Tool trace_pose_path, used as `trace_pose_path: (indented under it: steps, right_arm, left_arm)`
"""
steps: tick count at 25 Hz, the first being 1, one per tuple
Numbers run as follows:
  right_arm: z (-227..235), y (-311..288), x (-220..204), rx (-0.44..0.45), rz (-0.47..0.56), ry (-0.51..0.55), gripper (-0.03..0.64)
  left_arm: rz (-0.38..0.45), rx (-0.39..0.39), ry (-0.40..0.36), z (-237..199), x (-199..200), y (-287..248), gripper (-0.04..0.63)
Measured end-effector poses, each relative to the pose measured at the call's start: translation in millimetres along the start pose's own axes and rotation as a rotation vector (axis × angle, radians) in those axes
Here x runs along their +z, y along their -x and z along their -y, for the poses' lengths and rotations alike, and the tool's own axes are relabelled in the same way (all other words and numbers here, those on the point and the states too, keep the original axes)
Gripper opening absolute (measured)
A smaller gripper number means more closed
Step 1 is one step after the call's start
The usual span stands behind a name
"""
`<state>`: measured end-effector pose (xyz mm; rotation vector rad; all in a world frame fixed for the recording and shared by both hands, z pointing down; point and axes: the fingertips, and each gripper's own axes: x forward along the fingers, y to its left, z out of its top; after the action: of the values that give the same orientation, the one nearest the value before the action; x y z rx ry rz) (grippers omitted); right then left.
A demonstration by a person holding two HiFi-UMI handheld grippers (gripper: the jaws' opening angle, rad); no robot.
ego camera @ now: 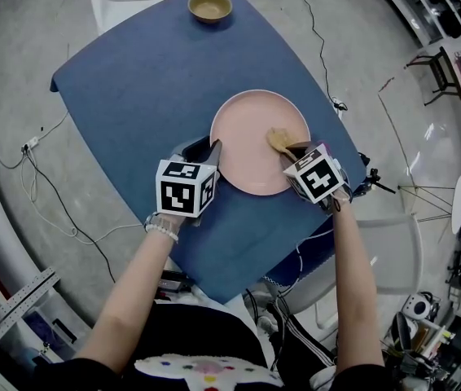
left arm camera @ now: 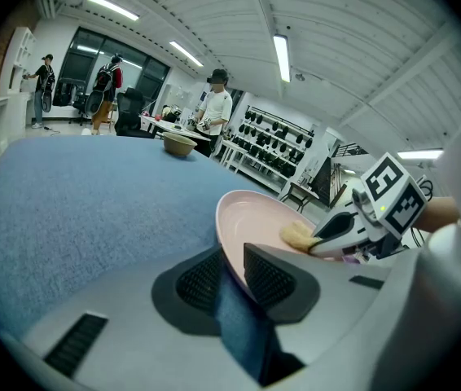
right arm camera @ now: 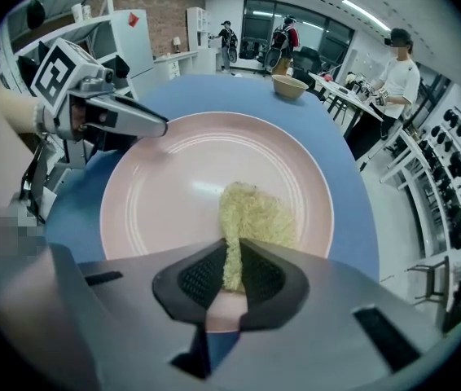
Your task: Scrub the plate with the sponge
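Observation:
A pink plate (ego camera: 251,133) lies on the blue table mat (ego camera: 141,80). My left gripper (ego camera: 212,155) is shut on the plate's near-left rim (left arm camera: 229,255), one jaw over it and one under. My right gripper (ego camera: 289,150) is shut on a yellow sponge (ego camera: 278,139), which rests on the plate's right side. In the right gripper view the sponge (right arm camera: 251,218) spreads flat on the plate (right arm camera: 165,194) ahead of the jaws, and the left gripper (right arm camera: 161,126) shows at the far rim. The left gripper view shows the sponge (left arm camera: 297,235) and right gripper (left arm camera: 316,239) across the plate.
A tan bowl (ego camera: 209,6) stands at the mat's far edge, also visible as the bowl (right arm camera: 288,86) and the bowl (left arm camera: 178,143). Cables trail on the grey floor (ego camera: 43,177) round the table. Several people stand at benches in the background.

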<state>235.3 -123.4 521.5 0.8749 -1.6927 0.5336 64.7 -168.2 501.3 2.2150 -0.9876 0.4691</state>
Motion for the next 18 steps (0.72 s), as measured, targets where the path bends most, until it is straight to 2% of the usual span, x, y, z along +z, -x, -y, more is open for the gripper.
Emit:
trace_pose_path:
  steps: [9,18]
  right_arm:
    - [-43,5,-3,0.094,0.004,0.068,0.04]
    - [-88,0,21,0.175,0.041,0.166,0.038]
  left_arm:
    - [0.001,0.003,-0.002,1,0,1,0.091]
    - [0.002,0.002,-0.003,1,1,0,0.091]
